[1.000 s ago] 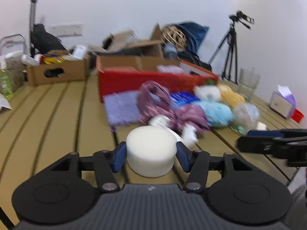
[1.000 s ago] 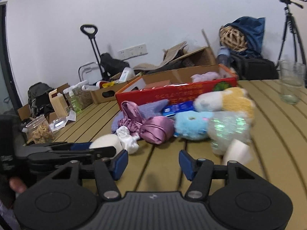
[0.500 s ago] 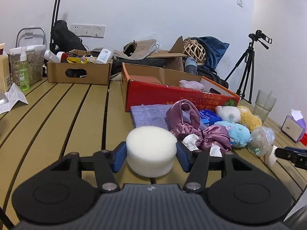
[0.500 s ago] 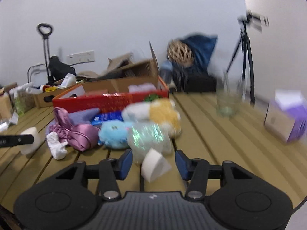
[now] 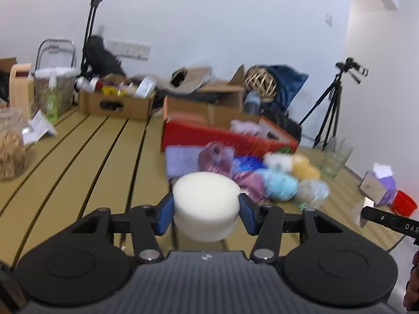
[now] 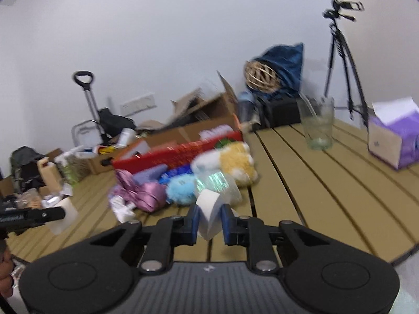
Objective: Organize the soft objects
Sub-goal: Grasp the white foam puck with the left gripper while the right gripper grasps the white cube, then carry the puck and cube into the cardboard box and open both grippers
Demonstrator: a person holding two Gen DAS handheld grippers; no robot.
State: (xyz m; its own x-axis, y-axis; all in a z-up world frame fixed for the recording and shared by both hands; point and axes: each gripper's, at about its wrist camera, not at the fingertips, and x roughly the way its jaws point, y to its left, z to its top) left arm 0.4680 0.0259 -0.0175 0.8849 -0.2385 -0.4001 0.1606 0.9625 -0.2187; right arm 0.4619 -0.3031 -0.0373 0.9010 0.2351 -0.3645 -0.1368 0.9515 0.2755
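My left gripper (image 5: 205, 213) is shut on a round white sponge (image 5: 206, 205) and holds it above the wooden table (image 5: 86, 162). My right gripper (image 6: 209, 221) is shut on a small white wedge sponge (image 6: 209, 209), lifted off the table. Beyond both lies a blurred pile of soft things: a pink satin scrunchie (image 6: 146, 196), a blue plush (image 6: 182, 189), a yellow and white plush (image 6: 230, 163), a shiny pouch (image 6: 217, 183) and a lilac cloth (image 5: 180, 161). Behind the pile stands a red cardboard box (image 5: 222, 136) with a pale pink item inside.
A drinking glass (image 6: 318, 124) and a purple tissue box (image 6: 392, 137) stand on the table's right part. A brown cardboard box (image 5: 115, 102), bottles and a jar (image 5: 10, 144) stand at the left. A tripod (image 6: 343, 52) stands behind the table. My left gripper also shows in the right wrist view (image 6: 34, 217).
My right gripper has closed on the white wedge sponge and lifted it. My left gripper has risen and pulled back a little, still holding the round sponge.
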